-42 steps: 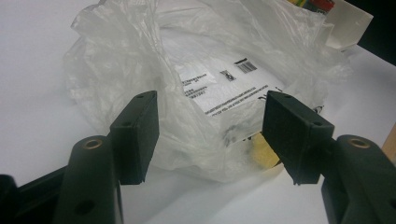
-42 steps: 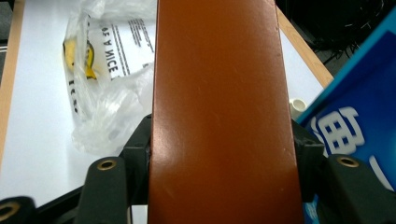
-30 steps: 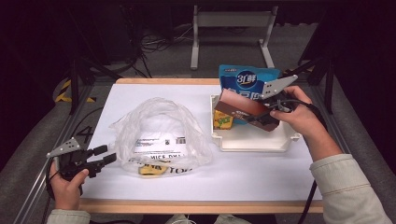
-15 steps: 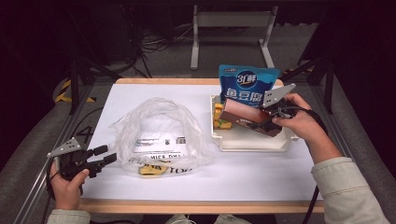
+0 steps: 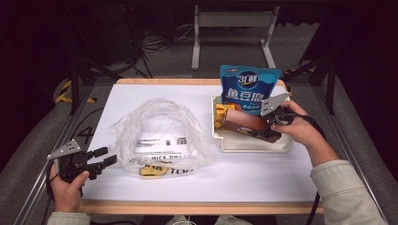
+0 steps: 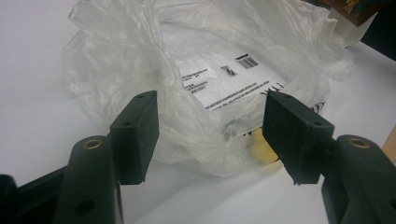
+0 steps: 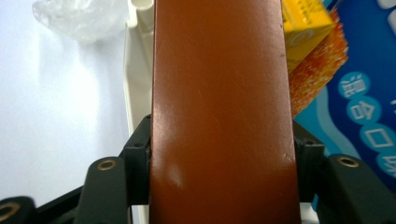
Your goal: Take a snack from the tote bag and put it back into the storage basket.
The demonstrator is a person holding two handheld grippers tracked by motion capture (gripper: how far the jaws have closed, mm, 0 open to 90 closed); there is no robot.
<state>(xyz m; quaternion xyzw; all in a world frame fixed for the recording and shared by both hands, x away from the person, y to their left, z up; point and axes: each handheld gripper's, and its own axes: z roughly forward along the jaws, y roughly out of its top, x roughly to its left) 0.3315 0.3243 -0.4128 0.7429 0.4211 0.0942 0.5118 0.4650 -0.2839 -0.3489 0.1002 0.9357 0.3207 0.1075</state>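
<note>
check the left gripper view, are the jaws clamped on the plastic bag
No, the left gripper has its jaws standing apart, short of the plastic bag.

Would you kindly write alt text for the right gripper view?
The right tool clamps a long brown box over a white tray. A yellow carton and blue pouch sit to the right.

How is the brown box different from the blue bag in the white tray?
The brown box is plain, stiff and flat-sided; the blue bag is a soft pouch with big white writing. The brown box lies tilted low across the white tray, while the blue bag stands upright at the tray's back. The right hand-held gripper clamps the brown box; nothing grips the blue bag. Both are at the white tray.
</note>
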